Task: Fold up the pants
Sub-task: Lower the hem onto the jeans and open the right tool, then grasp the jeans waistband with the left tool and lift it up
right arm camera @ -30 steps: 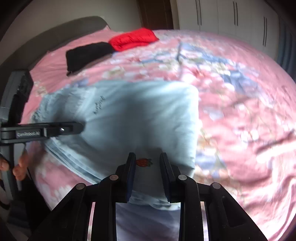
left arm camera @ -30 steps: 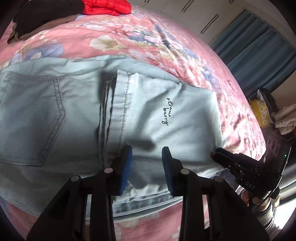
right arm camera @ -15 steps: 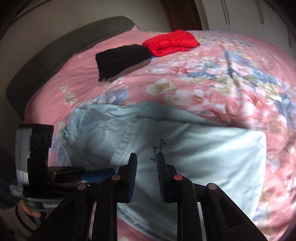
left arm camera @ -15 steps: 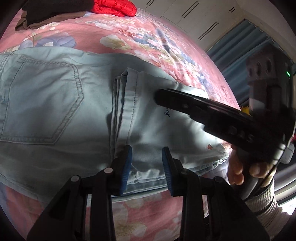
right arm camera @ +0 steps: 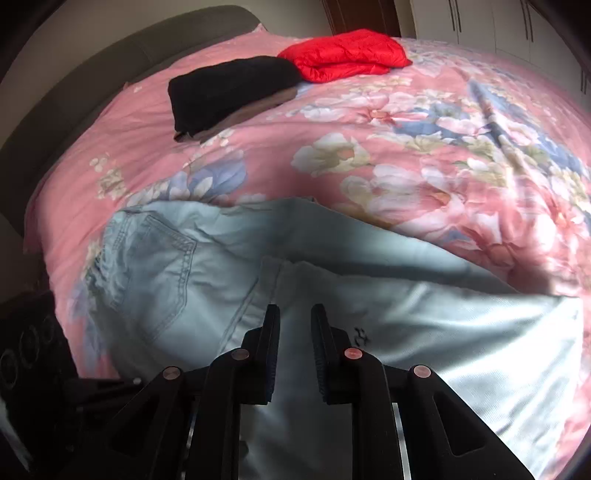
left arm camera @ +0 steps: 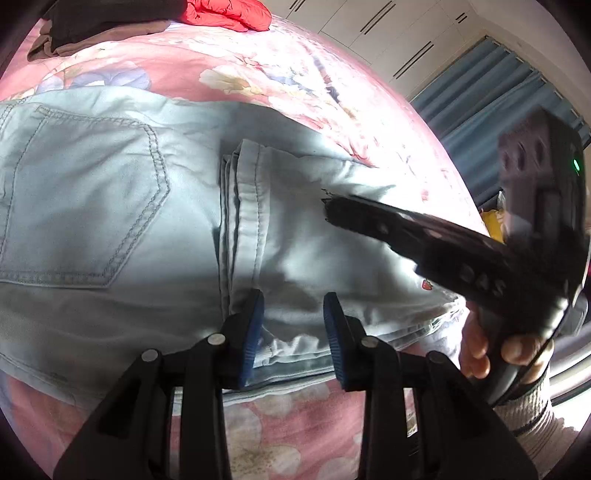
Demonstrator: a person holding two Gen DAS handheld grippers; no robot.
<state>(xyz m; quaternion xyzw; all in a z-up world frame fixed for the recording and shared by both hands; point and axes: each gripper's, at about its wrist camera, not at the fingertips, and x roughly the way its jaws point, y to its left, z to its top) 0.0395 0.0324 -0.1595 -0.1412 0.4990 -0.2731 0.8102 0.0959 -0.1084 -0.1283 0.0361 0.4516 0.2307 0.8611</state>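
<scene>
Pale denim pants point(left arm camera: 122, 206) half-folded, legs over seat; both tongs point(left arm camera: 291, 325) point(right arm camera: 294, 343) slightly spread, empty.

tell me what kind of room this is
Most likely a bedroom. The light blue pants lie on a bed with a pink floral quilt and a padded headboard; white wardrobe doors and blue curtains stand behind it.

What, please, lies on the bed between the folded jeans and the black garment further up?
In the right wrist view, only bare floral bedspread lies between the jeans and the black garment; nothing else lies there.
</scene>
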